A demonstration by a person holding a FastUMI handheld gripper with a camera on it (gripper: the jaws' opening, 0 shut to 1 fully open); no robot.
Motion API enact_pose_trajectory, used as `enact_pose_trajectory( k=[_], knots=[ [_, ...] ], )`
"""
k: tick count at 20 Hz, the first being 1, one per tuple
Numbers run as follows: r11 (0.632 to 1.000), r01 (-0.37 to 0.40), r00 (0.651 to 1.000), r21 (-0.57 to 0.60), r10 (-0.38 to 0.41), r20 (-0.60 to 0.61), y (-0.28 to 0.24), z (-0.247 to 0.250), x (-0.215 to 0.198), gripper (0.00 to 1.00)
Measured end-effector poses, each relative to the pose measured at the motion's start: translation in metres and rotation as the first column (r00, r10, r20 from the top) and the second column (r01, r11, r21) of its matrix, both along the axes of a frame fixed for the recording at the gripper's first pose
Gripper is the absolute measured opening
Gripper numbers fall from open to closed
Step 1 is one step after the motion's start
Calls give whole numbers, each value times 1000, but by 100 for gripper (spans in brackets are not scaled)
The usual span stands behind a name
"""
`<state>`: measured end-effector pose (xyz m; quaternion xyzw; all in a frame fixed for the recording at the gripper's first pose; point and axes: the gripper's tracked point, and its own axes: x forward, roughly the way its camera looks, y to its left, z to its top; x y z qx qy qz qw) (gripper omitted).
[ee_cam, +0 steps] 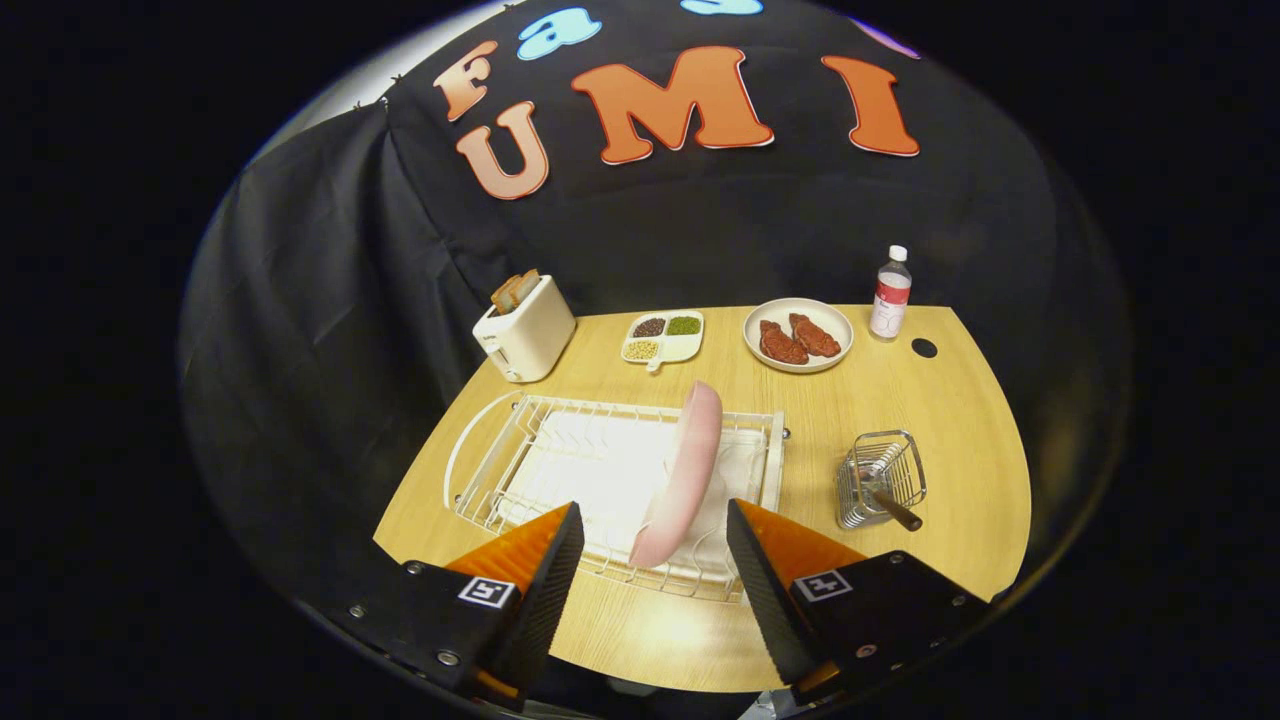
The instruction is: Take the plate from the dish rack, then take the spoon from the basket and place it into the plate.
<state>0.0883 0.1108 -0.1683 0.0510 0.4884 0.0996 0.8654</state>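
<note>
Your gripper (655,540) is spread wide, holding nothing, lined up either side of the pink plate (682,470). Plate stands on edge in the dish rack (520,440), rim presented for pinching. Spoon (885,500) waits handle-out in the basket (880,480), off to the right.

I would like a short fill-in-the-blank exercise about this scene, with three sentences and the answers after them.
1. The pink plate stands on its edge in the white dish ____.
2. The gripper is ____, with one finger on each side of the plate's near edge, not pressing on it.
3. The spoon's brown handle sticks out of the wire ____, right of the rack on the wooden table.

Missing words: rack; open; basket
</note>
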Motion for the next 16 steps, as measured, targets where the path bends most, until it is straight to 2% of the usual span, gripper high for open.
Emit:
enact_pose_trajectory(
  k=[8,15,16],
  knots=[
    [998,18,991,-64,-26,-132,9,-39,23,72],
    [993,30,977,-114,-54,-208,17,-75,37,70],
    [992,23,974,-126,-51,-220,17,-82,37,67]
  ],
)
